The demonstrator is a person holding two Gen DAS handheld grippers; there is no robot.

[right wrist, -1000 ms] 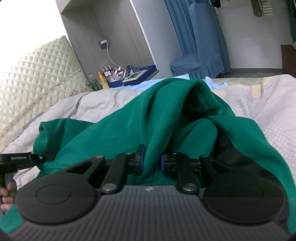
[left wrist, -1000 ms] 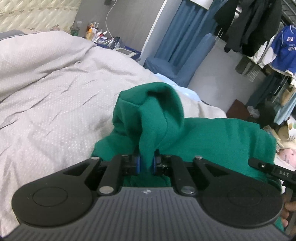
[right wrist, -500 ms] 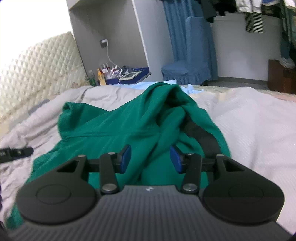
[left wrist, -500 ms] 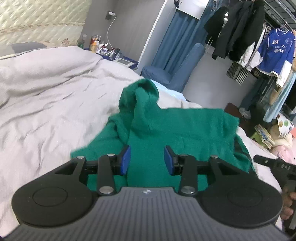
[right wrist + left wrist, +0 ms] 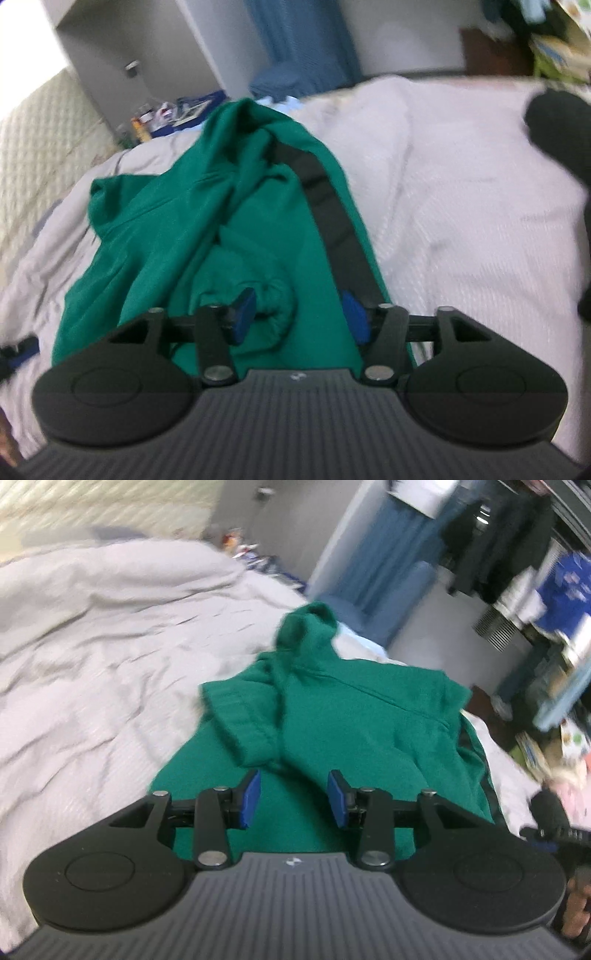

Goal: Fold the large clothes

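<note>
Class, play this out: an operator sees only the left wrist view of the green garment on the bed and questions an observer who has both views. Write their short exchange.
Operator: I see the green garment beyond my open left gripper. Any other colour on it?
Observer: Yes, the right wrist view shows a wide black stripe along its right edge.
Operator: Is the right gripper gripping cloth?
Observer: No. Its jaws have just been opening; the pads stand apart over the garment.
Operator: What lies under them?
Observer: A gathered sleeve cuff, bunched just past the left pad.
</note>
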